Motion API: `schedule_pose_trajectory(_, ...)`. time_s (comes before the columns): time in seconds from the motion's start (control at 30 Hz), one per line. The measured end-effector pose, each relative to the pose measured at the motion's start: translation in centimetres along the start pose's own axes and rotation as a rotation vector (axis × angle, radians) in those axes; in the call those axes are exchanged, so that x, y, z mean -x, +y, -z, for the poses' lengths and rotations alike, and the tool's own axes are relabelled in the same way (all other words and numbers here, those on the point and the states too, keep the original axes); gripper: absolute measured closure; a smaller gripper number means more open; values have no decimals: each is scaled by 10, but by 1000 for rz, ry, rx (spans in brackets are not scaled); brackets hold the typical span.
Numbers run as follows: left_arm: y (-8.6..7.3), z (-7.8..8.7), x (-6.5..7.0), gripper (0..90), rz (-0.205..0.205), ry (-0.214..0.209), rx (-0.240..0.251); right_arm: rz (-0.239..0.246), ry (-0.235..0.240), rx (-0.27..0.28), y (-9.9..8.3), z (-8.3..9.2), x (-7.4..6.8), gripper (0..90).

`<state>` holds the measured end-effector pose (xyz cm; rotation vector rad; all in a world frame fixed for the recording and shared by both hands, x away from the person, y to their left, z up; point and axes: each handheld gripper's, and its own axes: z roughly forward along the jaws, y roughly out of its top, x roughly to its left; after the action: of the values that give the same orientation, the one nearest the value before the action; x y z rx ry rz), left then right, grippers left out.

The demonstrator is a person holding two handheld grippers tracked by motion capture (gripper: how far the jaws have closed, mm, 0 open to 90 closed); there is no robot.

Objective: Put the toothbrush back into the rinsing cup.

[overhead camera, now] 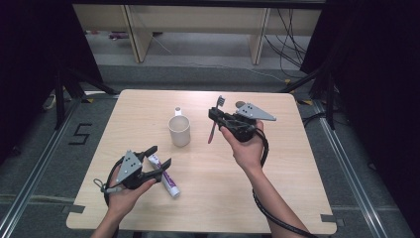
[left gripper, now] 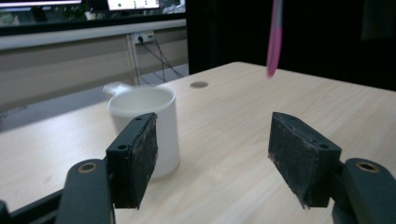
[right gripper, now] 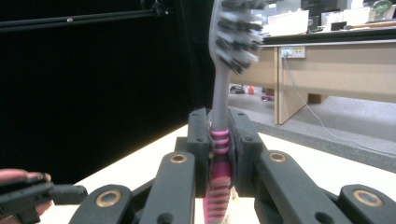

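Note:
My right gripper (overhead camera: 214,115) is shut on a pink and grey toothbrush (overhead camera: 216,117), held upright above the table with its bristles at the top. In the right gripper view the toothbrush (right gripper: 220,116) stands clamped at its neck between the two jaws. A white mug (overhead camera: 179,130) stands mid-table, to the left of the toothbrush. My left gripper (overhead camera: 159,155) is open near the front left, over a white and purple toothpaste tube (overhead camera: 164,175) that lies on the table. Its pads (left gripper: 138,154) stand wide apart with nothing between them, and face the mug (left gripper: 149,121).
The light wooden table (overhead camera: 277,163) has bare room on its right half and along its front edge. A small dark disc (left gripper: 199,85) sits in the tabletop near the far edge. Black curtains flank the table, and desks with cables stand behind it.

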<state>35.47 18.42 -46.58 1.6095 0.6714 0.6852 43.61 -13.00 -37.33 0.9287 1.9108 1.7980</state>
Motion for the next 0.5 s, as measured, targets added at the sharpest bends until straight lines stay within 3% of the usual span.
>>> schedule_pose_trajectory(0.03,15,-8,5,331,-19,-16,-5,18,3,3,0,-2,0,810)
schedule_pose_trajectory(0.07,15,-8,5,334,-19,-16,-5,18,3,3,0,-2,0,810)
schedule_pose_trajectory(0.1,31,-18,10,342,-38,-38,-6,14,20,-3,1,-5,-4,810)
schedule_pose_trajectory(0.13,31,-18,10,353,-38,-38,-6,14,20,-3,1,-5,-4,810)
schedule_pose_trajectory(0.17,45,-30,14,360,-44,-66,-13,31,11,-2,1,-9,-7,810)
schedule_pose_trajectory(0.2,45,-30,14,369,-44,-66,-13,31,11,-2,1,-9,-7,810)
schedule_pose_trajectory(0.23,58,-42,18,374,-51,-88,-20,36,19,-2,2,-12,-9,810)
schedule_pose_trajectory(0.27,58,-42,18,387,-51,-88,-20,36,19,-2,2,-12,-9,810)
schedule_pose_trajectory(0.3,67,-54,22,401,-47,-111,-27,44,19,0,2,-15,-11,810)
schedule_pose_trajectory(0.33,67,-54,22,413,-47,-111,-27,44,19,0,2,-15,-11,810)
schedule_pose_trajectory(0.37,73,-68,24,423,-42,-122,-46,44,18,-4,2,-17,-14,810)
schedule_pose_trajectory(0.5,78,-89,24,504,-39,-128,-47,60,25,-12,3,-21,-16,810)
